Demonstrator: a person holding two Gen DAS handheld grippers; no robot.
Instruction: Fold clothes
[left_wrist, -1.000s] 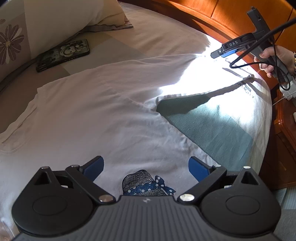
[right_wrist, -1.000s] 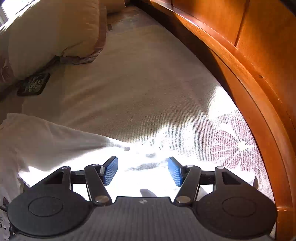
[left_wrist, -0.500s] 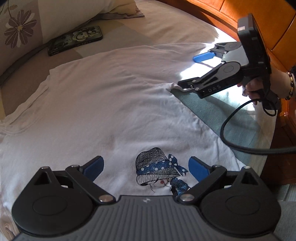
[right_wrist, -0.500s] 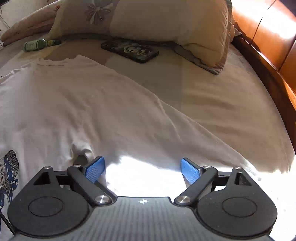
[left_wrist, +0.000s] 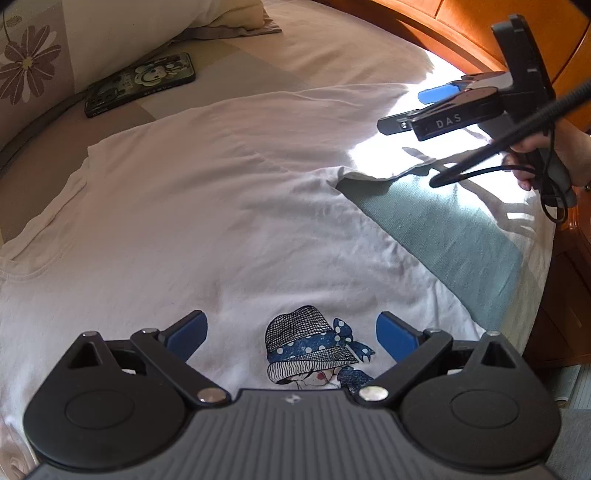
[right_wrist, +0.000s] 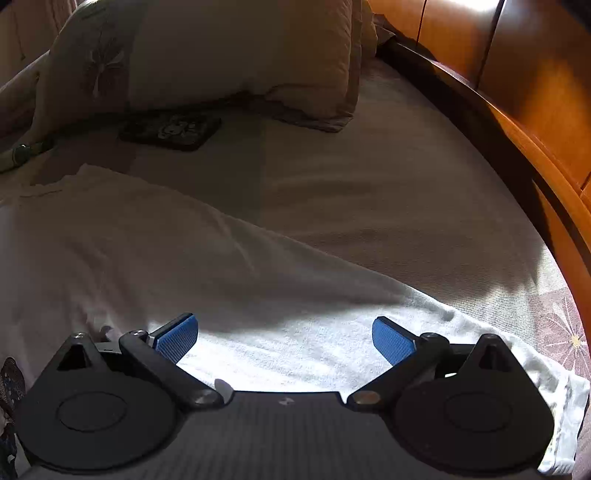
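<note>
A white T-shirt (left_wrist: 207, 206) lies spread flat on the bed, with a print of a girl in a dotted hat (left_wrist: 314, 347) near my left gripper. My left gripper (left_wrist: 291, 332) is open and empty, just above the shirt's chest. The shirt's right sleeve (right_wrist: 295, 325) stretches out in bright sunlight. My right gripper (right_wrist: 284, 336) is open and empty above that sleeve. It also shows in the left wrist view (left_wrist: 417, 107), hovering over the sleeve, held by a hand.
A phone in a cartoon case (left_wrist: 140, 86) lies beyond the shirt, below a flowered pillow (right_wrist: 229, 55). A teal sheet patch (left_wrist: 443, 229) shows under the sleeve. The curved wooden bed frame (right_wrist: 517, 129) runs along the right. A small bottle (right_wrist: 18, 155) lies far left.
The right gripper has lifted and swung right along the sleeve, away from the armpit. The left gripper has pulled back slightly, still open.
</note>
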